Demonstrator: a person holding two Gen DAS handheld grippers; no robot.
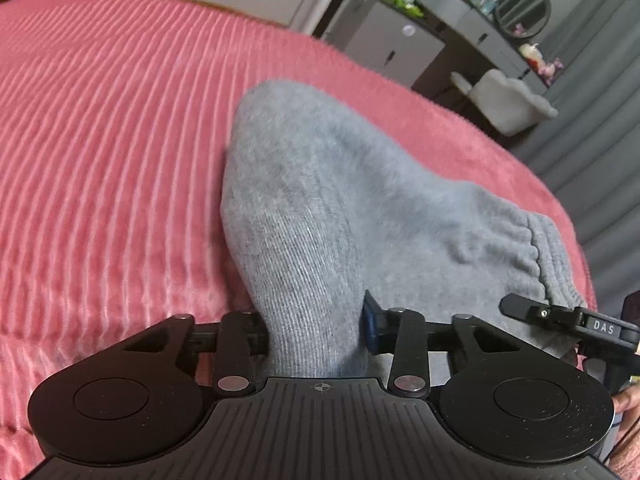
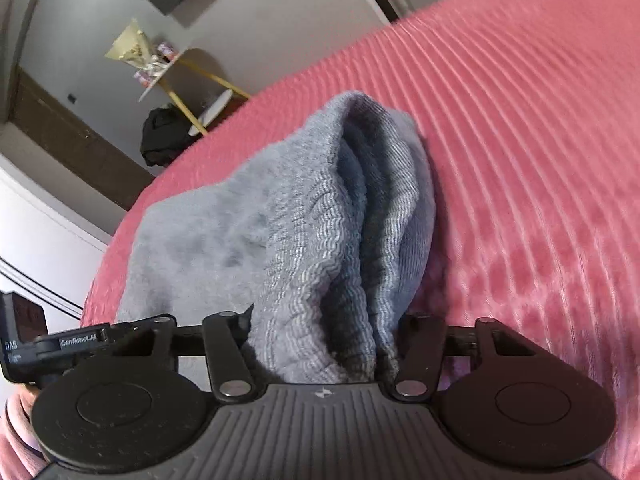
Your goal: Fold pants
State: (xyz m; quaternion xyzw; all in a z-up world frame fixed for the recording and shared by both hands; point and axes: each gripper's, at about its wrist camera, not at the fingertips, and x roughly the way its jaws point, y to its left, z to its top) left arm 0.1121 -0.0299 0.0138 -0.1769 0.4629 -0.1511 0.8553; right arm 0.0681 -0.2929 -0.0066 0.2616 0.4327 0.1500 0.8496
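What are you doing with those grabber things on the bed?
A person is folding gray pants on a pink bedspread, with a gripper in each hand. The left gripper has fabric bunched between its jaws. The right gripper pinches the ribbed waistband, lifted off the bedspread.

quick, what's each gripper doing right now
left gripper: closed on a bunched fold of the grey pants.
right gripper: closed on the pants' ribbed edge.

A home bedroom is shown: a bed covered by a pink ribbed blanket [image 1: 120, 140], a dressing table [image 1: 480, 36] topped with a round mirror [image 1: 522, 8] and bottles, and a fluffy grey chair [image 1: 504, 100].
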